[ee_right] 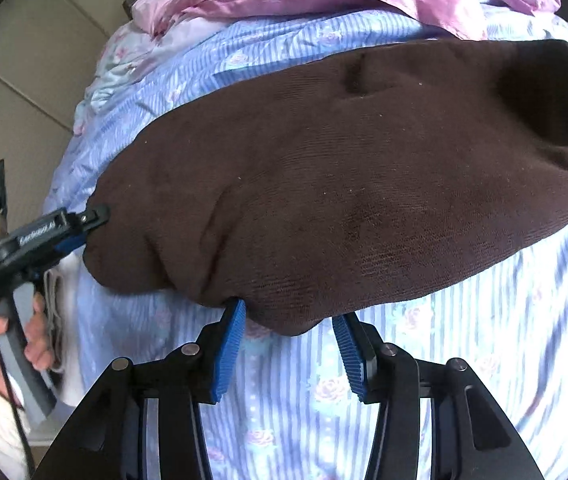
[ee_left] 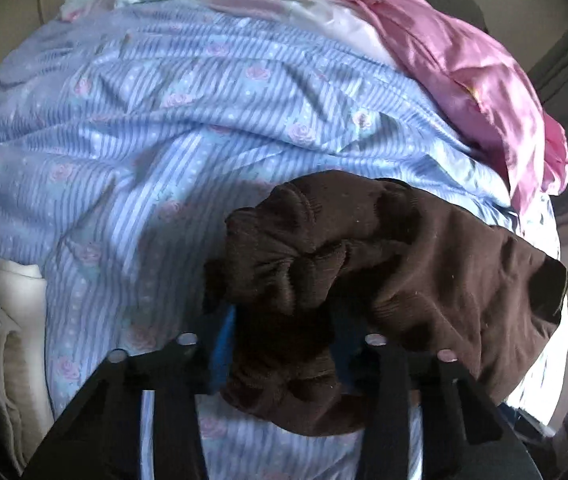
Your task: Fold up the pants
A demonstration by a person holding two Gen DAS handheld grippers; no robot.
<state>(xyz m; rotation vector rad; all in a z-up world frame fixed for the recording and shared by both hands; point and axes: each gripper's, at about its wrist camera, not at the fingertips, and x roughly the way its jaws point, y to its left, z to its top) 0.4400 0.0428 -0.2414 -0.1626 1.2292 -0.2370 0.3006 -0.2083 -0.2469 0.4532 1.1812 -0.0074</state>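
Note:
The dark brown knit pants (ee_right: pixel 323 184) lie across a blue striped floral bedsheet (ee_right: pixel 423 360). In the left wrist view a bunched end of the pants (ee_left: pixel 295 280) fills the space between my left gripper's fingers; the left gripper (ee_left: pixel 284 320) is shut on it. The same gripper shows in the right wrist view (ee_right: pixel 92 220), gripping the pants' left end. My right gripper (ee_right: pixel 287 320) is open, its blue pads (ee_right: pixel 230 348) just at the pants' near edge, holding nothing.
A pink satin cloth (ee_left: pixel 463 64) is heaped at the far side of the bed. A white folded blanket (ee_left: pixel 8 320) lies at the bed's left edge. Beige floor tiles (ee_right: pixel 24 80) show beyond the bed.

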